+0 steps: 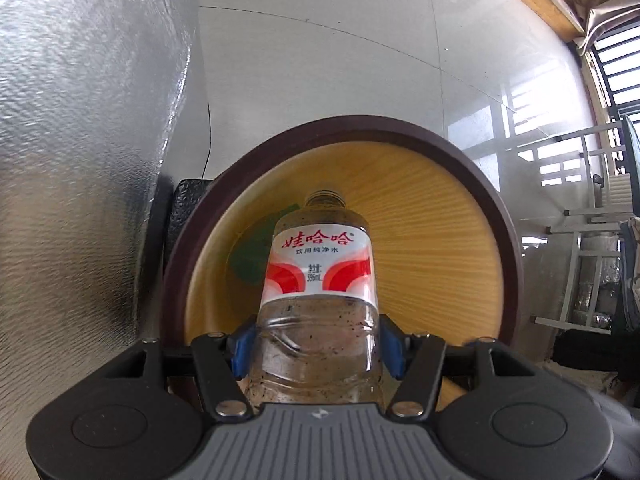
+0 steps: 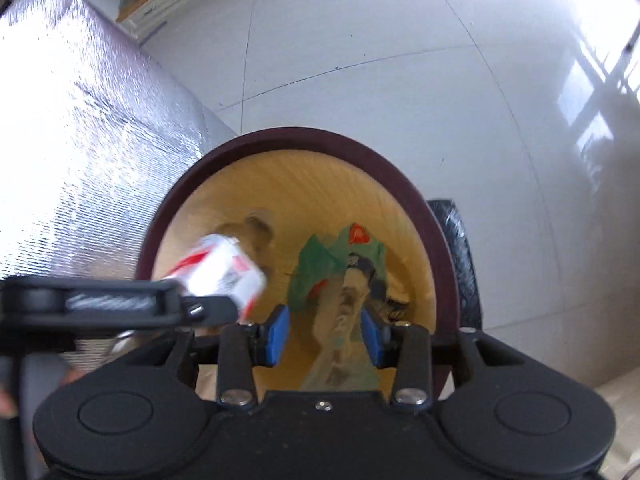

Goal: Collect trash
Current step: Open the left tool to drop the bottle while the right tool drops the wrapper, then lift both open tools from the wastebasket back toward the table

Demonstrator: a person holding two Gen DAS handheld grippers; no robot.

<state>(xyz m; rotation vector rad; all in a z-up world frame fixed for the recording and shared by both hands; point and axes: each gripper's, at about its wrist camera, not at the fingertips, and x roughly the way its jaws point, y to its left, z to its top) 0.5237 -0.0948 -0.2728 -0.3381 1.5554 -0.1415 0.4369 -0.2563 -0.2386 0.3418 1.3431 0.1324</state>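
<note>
My left gripper [image 1: 316, 348] is shut on a clear plastic water bottle [image 1: 320, 264] with a red and white label. The blue pads press its dirty lower body. Its open neck points down into a round bin [image 1: 360, 128] with a dark brown rim and a yellow wood-grain inside. In the right wrist view the bottle [image 2: 224, 272] shows blurred at the bin's left, past one black finger [image 2: 208, 308] of that gripper. My right gripper [image 2: 325, 336] stands open over the bin [image 2: 304, 138]. A blurred green and red wrapper [image 2: 340, 264] lies below its pads, untouched.
A silver foil-covered surface [image 1: 80, 160] rises close on the left of the bin. A black ribbed object [image 2: 460, 248] sits against the bin's outside. White glossy floor tiles [image 1: 340, 60] spread beyond. A white metal rack [image 1: 580, 240] stands at the far right.
</note>
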